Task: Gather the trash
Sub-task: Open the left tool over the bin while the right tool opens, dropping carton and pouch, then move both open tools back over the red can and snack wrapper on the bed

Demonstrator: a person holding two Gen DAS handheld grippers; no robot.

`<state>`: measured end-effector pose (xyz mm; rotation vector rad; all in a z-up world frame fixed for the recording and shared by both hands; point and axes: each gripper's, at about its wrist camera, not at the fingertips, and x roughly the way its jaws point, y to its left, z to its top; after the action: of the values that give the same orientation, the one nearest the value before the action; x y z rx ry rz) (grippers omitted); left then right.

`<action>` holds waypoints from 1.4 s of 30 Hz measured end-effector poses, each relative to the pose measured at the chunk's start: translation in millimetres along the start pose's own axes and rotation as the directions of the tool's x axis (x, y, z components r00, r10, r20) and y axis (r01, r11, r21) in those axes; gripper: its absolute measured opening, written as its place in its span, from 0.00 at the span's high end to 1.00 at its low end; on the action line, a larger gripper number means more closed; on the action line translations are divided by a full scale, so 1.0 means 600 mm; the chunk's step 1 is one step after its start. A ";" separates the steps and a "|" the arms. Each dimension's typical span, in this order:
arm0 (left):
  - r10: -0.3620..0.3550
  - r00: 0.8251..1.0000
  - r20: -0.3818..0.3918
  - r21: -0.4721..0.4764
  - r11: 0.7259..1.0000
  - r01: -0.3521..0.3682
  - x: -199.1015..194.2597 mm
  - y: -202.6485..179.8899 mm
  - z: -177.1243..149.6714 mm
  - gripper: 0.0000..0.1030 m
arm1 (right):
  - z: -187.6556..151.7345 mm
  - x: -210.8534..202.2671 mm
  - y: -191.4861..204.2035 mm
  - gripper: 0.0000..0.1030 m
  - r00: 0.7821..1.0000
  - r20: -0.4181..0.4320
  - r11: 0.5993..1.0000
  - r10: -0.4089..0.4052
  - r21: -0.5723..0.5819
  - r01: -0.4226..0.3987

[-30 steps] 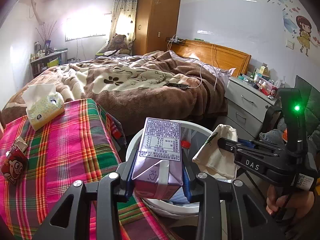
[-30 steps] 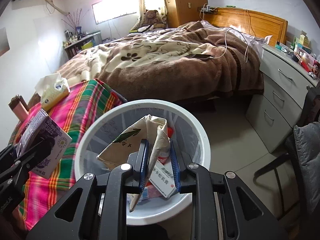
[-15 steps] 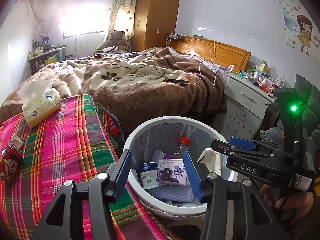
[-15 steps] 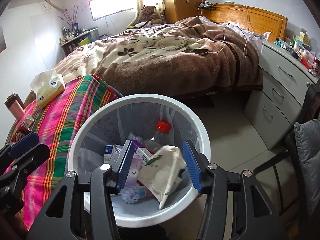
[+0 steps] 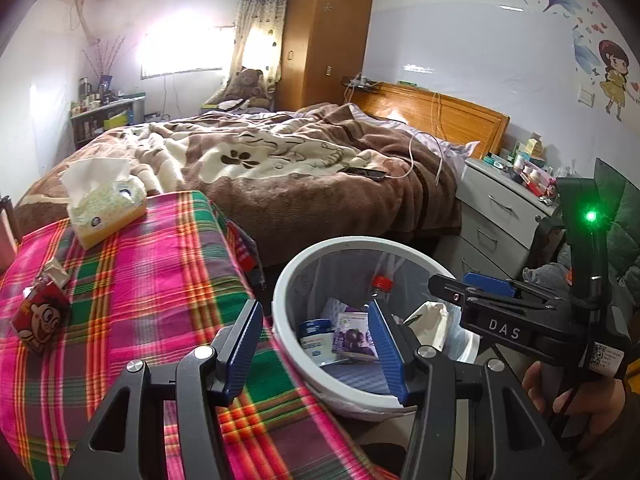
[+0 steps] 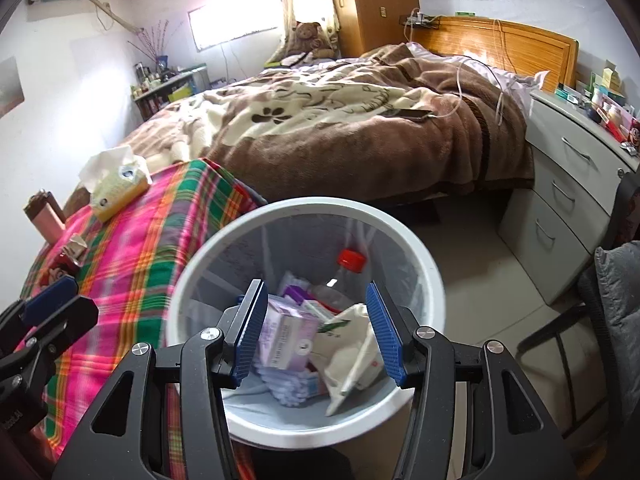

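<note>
both grippers have let go over the white round plastic waste bin (image 6: 304, 216), and their loads now lie inside it.

the left gripper (image 5: 316, 346) and the right gripper (image 6: 316, 334) each stand part-open with nothing between the blue pads; their jaws have just been opening. a second ago the left one pinched the purple drink carton (image 6: 286, 336) and the right one the crumpled cream paper bag (image 6: 350, 346); both now rest among the trash at the bottom, beside a clear bottle with a red cap (image 6: 351, 261). that seems to finish this drop. still on the pink and green plaid cloth (image 5: 152, 280): a small red snack packet (image 5: 40, 318), likely next, and a yellow tissue box (image 5: 104, 208).
</note>
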<state>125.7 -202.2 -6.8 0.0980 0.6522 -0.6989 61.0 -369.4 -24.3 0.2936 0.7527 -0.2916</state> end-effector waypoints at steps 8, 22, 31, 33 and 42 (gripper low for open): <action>0.074 0.997 0.036 -0.053 0.996 -0.072 -0.047 0.064 -0.015 0.44 | -0.003 -0.007 0.059 0.48 0.995 0.043 0.995 0.094 -0.037 -0.092; 0.232 0.972 0.047 -0.154 0.963 -0.223 -0.109 0.207 -0.043 0.44 | -0.005 0.005 0.157 0.47 0.980 0.035 0.978 0.195 -0.076 -0.192; 0.295 0.955 0.039 -0.203 0.938 -0.282 -0.127 0.287 -0.049 0.39 | -0.005 0.025 0.231 0.47 0.968 0.002 0.960 0.252 -0.129 -0.250; 0.306 0.951 0.034 -0.209 0.933 -0.293 -0.129 0.303 -0.050 0.39 | -0.007 0.031 0.248 0.47 0.966 -0.011 0.956 0.258 -0.139 -0.257; 0.354 0.935 0.003 -0.240 0.908 -0.344 -0.151 0.382 -0.068 0.38 | -0.012 0.066 0.337 0.47 0.947 -0.082 0.933 0.310 -0.163 -0.320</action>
<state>195.4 37.7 -15.3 -0.0219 0.6478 -0.2730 156.8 -187.1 -25.7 0.2521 0.7668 0.0875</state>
